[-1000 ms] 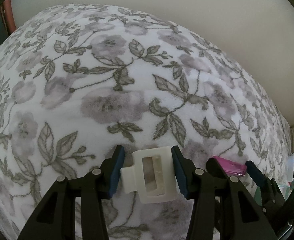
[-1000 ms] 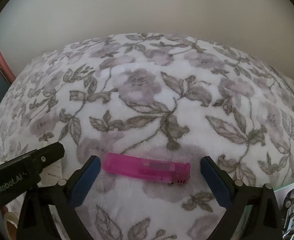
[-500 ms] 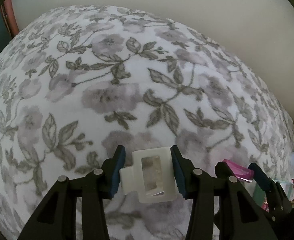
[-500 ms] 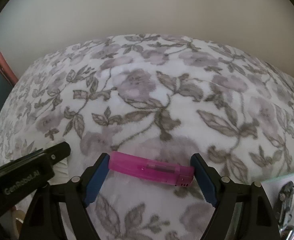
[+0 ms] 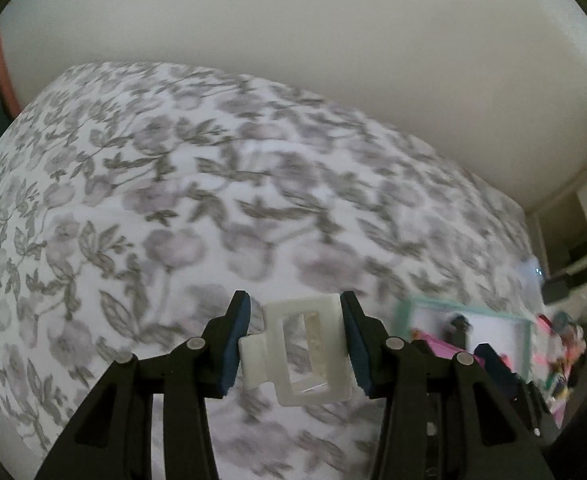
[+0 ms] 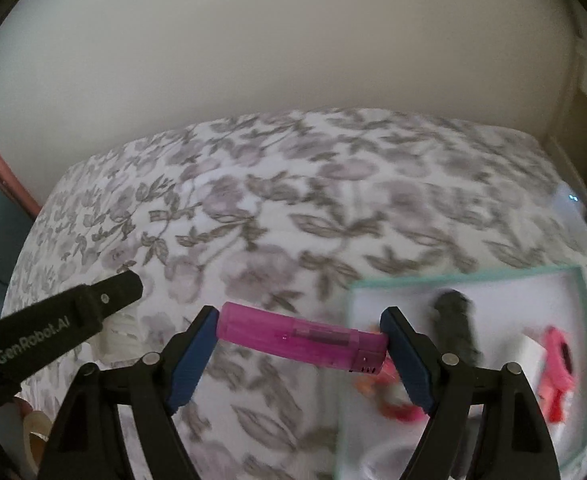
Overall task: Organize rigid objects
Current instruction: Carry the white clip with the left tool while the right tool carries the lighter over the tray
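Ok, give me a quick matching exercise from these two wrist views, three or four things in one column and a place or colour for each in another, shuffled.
Things:
1. white hair clip
2. pink lighter
3. teal-rimmed tray
4. floral blanket

Places or colours:
A. lies on the blanket at the right, holding small items
B. clamped in the right tool
C. grey flowers on white, under everything
D. clamped in the left tool

Pairs: 1-D, 2-B, 3-A, 4-C

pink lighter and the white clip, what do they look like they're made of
Pink lighter: likely translucent glossy plastic; a darker part shows through its body. White clip: probably hard, milky, semi-matte plastic, with crisp moulded edges and a rectangular window. Blur leaves the finer finish uncertain.
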